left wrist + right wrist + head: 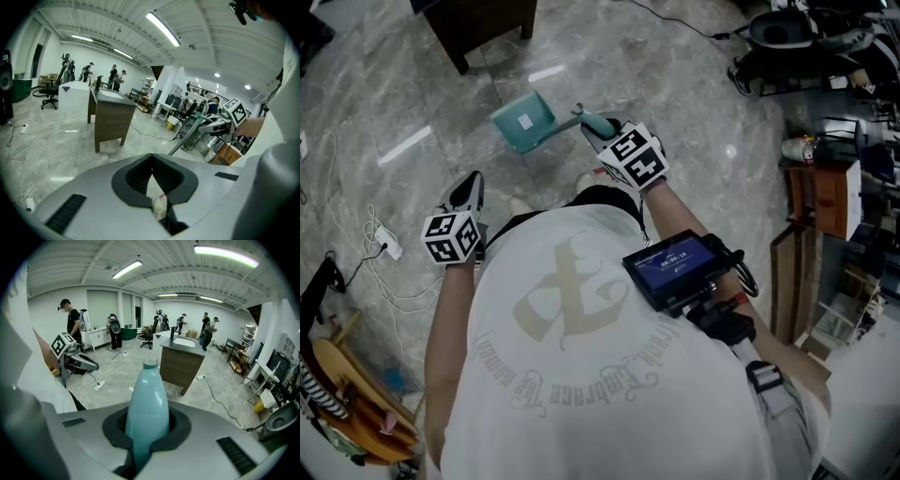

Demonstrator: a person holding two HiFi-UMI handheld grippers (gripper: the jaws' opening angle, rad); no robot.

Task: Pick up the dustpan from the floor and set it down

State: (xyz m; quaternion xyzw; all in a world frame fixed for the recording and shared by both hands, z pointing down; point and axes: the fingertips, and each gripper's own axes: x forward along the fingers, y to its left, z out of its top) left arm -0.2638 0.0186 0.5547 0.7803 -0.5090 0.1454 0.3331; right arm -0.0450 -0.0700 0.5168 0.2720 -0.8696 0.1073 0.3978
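The teal dustpan (pixel 525 122) juts ahead and leftward from the right tongs (pixel 598 127), which are clamped on its handle (pixel 146 413), long axis running pan-first away over the marble floor (pixel 675 94), and the left tongs (pixel 469 189), closed on nothing, sit farther off, a dark desk (pixel 483 23) beyond.

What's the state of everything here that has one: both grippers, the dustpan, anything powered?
Teal plastic dustpan: held by its handle, apparently raised.
Right gripper: shut on the dustpan's handle.
Left gripper: shut, nothing between the jaws.
Black forearm-mounted screen: lit.
Ceiling strip light: on.
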